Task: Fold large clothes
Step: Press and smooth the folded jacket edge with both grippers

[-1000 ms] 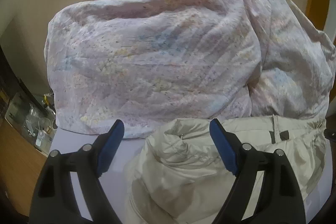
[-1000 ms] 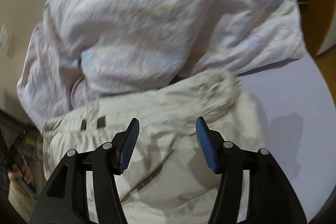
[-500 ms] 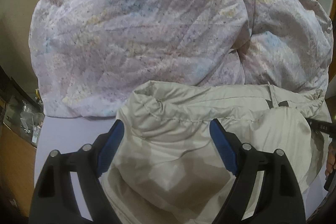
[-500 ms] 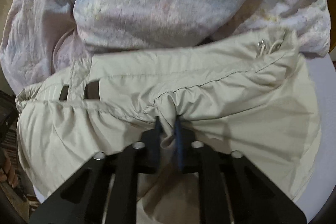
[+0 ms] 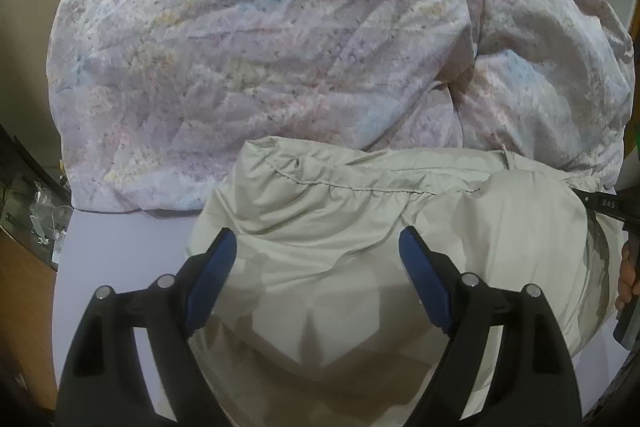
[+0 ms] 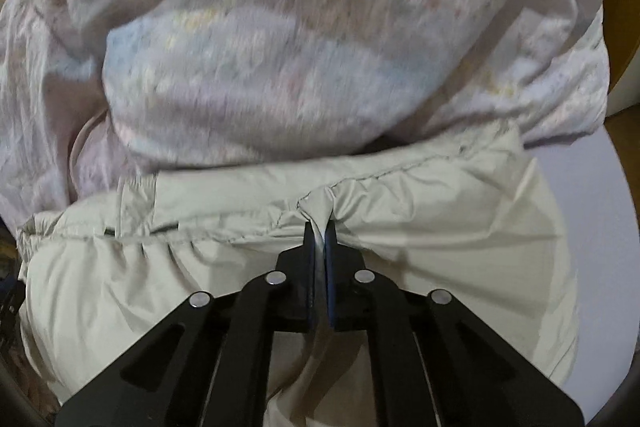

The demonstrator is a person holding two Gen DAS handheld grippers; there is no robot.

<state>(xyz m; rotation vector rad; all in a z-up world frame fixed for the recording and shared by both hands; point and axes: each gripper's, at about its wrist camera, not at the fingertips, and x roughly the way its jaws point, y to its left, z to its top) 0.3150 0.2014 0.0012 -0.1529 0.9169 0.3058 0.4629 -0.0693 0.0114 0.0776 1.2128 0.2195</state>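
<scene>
Floral quilt (image 5: 256, 67) heaped at far side of pale lilac table (image 5: 120, 251). Beige jacket (image 5: 360, 227) spread just before it, touching. My right claw (image 6: 319, 239) pinches jacket fold near gathered seam, jaws easing open slightly. My left claw (image 5: 318, 247) wide apart over jacket, gripping nothing.

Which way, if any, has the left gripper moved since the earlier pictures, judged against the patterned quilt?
Yes. The left gripper has come forward over the beige garment, toward the patterned quilt; its jaws now straddle fabric that earlier lay right of them.
</scene>
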